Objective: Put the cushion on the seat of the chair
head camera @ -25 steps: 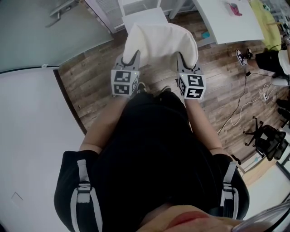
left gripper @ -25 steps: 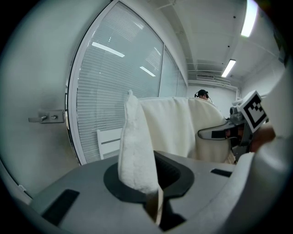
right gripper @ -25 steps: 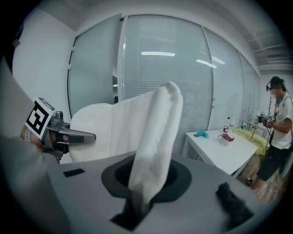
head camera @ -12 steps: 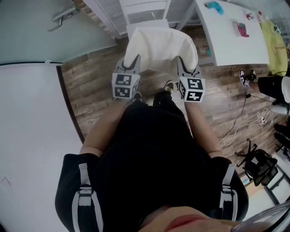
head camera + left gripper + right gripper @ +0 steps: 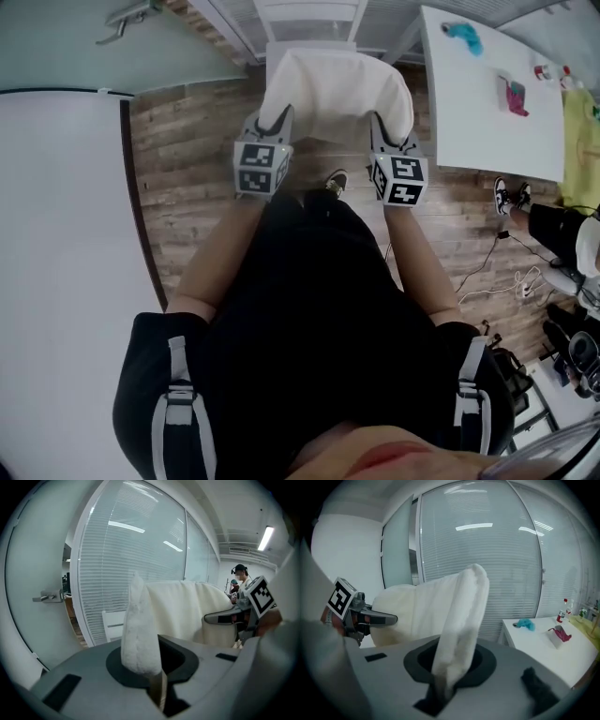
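Note:
A cream cushion hangs between my two grippers above the wood floor. The left gripper is shut on its left edge, and the right gripper is shut on its right edge. A white chair stands just beyond; the cushion's far edge hides most of its seat. In the left gripper view the pinched cushion edge rises out of the shut jaws, with the chair's back behind. In the right gripper view the cushion stands in the shut jaws, and the left gripper shows beyond.
A white table with small coloured items stands right of the chair. A large white surface fills the left. Glass walls with blinds and a door handle lie ahead. Cables and shoes lie on the floor at right.
Both grippers have carried the cushion forward towards the chair. The chair and the white table have drawn closer, and the cushion's far edge now overlaps the chair.

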A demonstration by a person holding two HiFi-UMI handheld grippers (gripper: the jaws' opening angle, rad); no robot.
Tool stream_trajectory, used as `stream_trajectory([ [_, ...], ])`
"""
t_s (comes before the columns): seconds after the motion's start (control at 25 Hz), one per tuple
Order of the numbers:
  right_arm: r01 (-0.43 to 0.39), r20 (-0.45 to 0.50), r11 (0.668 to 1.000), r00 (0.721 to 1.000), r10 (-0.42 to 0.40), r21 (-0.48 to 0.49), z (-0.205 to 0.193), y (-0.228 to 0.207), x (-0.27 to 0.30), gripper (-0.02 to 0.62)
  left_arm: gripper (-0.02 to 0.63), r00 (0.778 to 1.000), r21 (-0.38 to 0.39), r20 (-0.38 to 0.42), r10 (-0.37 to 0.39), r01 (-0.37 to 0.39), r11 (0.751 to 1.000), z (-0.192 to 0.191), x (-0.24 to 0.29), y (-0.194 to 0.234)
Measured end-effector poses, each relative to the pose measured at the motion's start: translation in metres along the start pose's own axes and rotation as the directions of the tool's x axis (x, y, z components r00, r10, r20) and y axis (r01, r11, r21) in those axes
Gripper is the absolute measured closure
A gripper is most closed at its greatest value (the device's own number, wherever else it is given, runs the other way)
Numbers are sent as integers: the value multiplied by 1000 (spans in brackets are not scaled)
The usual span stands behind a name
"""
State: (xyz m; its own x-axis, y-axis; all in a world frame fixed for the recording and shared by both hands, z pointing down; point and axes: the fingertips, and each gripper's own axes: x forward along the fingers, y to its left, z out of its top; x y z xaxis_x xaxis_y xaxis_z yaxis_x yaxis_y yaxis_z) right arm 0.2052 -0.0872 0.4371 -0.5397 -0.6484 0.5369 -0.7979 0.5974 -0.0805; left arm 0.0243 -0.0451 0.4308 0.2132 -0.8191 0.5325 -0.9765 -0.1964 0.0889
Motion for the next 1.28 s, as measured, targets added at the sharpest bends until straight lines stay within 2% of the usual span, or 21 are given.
stream_trajectory([
  [0.28, -58, -19, 998, 998, 58, -12, -3, -23, 16, 538, 552, 999, -23, -19, 49, -49, 999, -1, 17, -9],
  [0.6, -88, -50, 996, 995, 86, -25, -1, -32, 52, 538, 551, 997, -57, -43, 66, -68, 996, -3, 47, 9],
  [1.0, -90, -127, 995, 988, 84, -44, 9, -35, 126, 538, 551, 995, -110, -83, 47, -56, 992, -9, 104, 62],
  [1.28, -79, -200, 996, 977, 70, -39, 5, -23, 189, 538, 551, 990, -151, -141, 12, -34, 988, -27, 141, 112],
])
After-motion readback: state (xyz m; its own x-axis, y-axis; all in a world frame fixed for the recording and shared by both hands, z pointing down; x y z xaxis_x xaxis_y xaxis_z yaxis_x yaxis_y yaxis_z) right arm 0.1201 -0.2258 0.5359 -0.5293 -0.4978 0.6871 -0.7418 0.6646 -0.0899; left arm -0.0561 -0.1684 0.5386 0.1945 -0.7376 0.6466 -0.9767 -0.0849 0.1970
